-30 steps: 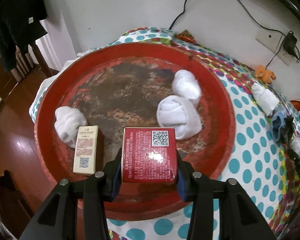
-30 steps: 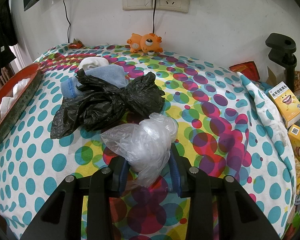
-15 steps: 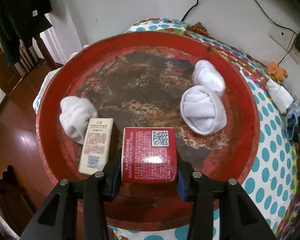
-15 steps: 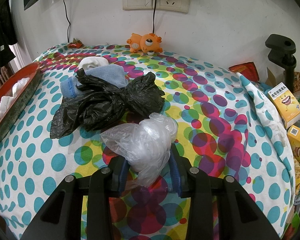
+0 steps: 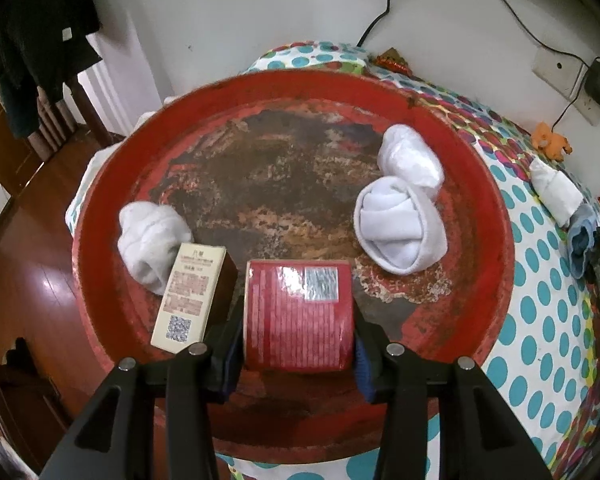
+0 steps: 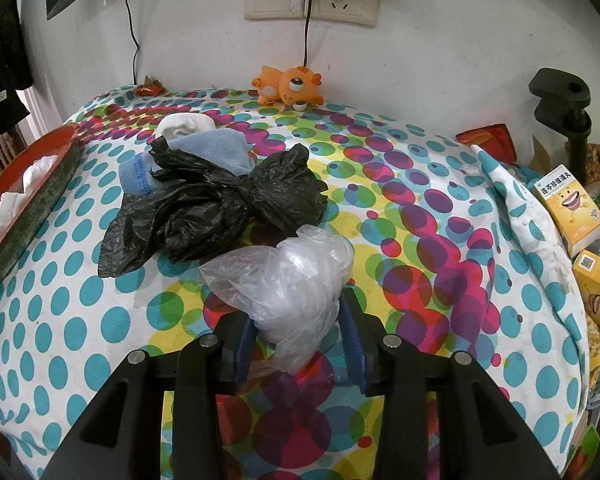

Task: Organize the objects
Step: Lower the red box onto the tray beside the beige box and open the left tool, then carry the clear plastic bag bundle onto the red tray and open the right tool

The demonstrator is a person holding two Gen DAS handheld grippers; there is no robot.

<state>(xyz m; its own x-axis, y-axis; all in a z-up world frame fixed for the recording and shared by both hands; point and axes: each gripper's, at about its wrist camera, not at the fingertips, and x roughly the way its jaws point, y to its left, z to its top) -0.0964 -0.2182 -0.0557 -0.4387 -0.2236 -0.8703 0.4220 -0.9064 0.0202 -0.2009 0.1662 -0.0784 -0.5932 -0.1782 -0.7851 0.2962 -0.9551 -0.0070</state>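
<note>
A bed with a dotted sheet [image 6: 440,208] stands against a white wall. Ahead of the left gripper [image 5: 298,344] lies a round red tray [image 5: 496,248] — its jaws hold a red box [image 5: 298,316] over the near rim, a cream box [image 5: 188,292] just left. The right gripper [image 6: 298,338] has just been opening — a clear plastic bag [image 6: 288,284] sits between its pads, a black bag [image 6: 216,208] beyond.

Both wrist views angled down, close; red tray [image 5: 496,216] shared.

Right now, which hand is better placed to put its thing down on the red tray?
Left. The left gripper holds the red box right over the red tray; the right gripper, with its plastic bag, sits beside it.
</note>
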